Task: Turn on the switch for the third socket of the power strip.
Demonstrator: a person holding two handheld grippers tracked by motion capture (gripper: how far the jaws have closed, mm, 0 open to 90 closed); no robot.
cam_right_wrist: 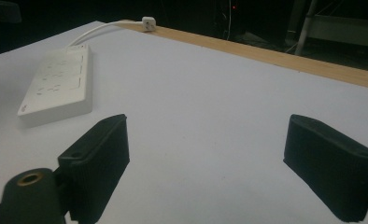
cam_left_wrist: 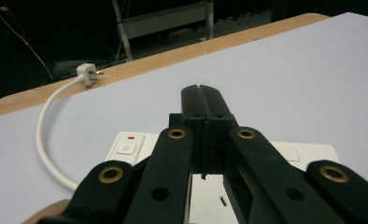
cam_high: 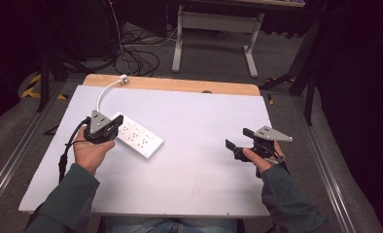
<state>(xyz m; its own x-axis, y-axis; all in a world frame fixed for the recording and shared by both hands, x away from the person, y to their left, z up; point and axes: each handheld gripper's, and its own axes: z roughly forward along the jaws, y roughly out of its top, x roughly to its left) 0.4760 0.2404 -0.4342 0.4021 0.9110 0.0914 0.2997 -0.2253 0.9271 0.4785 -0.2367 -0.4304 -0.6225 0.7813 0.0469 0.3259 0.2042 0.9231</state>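
The power strip [cam_high: 137,135] lies left of centre in the high view on the worktop [cam_high: 204,160], likely rigid, light, slick plastic; best taken across its narrow width. Left tongs [cam_high: 113,126] closed, empty, above it; right tongs [cam_high: 238,138] wide.

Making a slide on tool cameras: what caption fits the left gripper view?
Left gripper, jaws shut, poised over a white power strip whose cord curves to its plug.
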